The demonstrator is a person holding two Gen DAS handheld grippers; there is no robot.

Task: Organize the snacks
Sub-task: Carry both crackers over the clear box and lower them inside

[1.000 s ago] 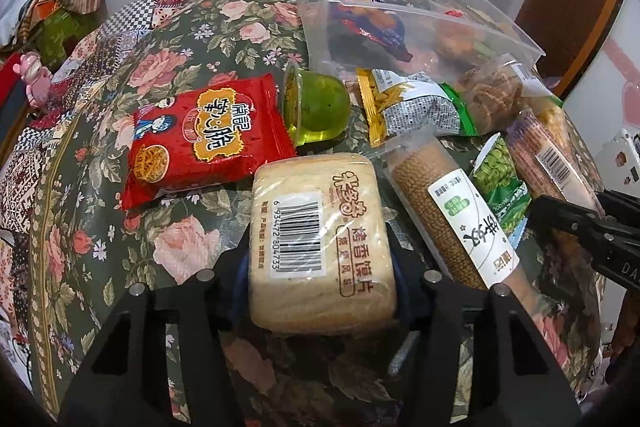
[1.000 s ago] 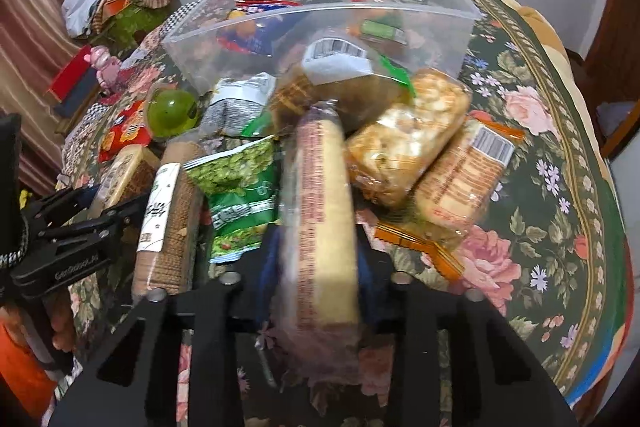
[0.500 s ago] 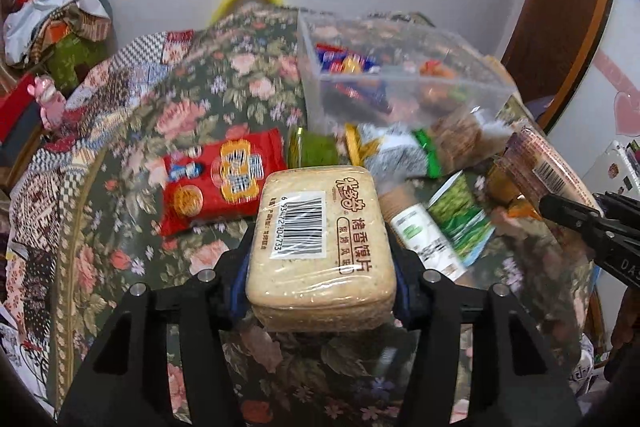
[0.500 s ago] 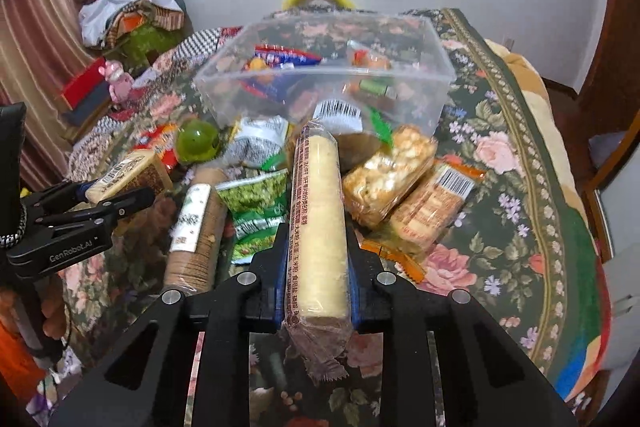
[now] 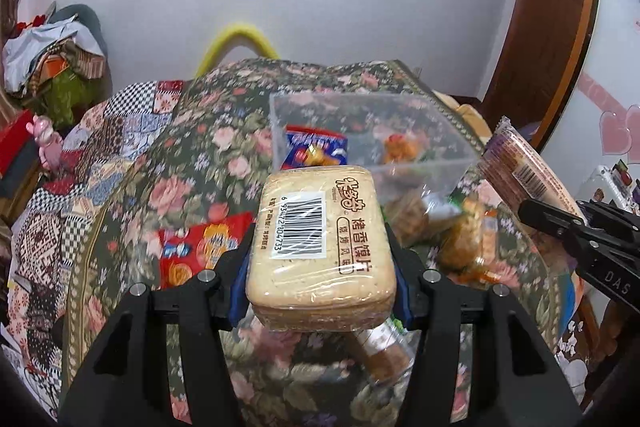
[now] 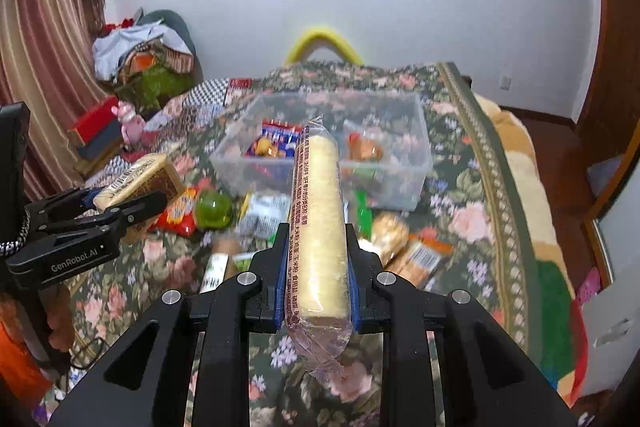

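My left gripper (image 5: 320, 259) is shut on a flat beige pack of baked bun slices (image 5: 320, 239) with a barcode, held above the floral table. It also shows in the right wrist view (image 6: 138, 179). My right gripper (image 6: 316, 259) is shut on a long pale cracker roll (image 6: 318, 219), raised in front of the clear plastic bin (image 6: 416, 167). The roll's end shows in the left wrist view (image 5: 524, 171). The bin (image 5: 280, 119) holds a blue packet and some orange snacks.
On the floral tablecloth (image 6: 472, 215) lie a red packet (image 5: 196, 251), a green jelly cup (image 6: 214, 209), a brown biscuit tube (image 5: 380, 351) and several wrapped snacks (image 6: 416, 255). A pile of clothes (image 6: 140, 59) sits far left. A yellow chair back (image 6: 320, 39) stands behind the table.
Both grippers have lifted their packs up off the table and tilted back. The bin and the loose snacks now lie lower and farther off in both views.
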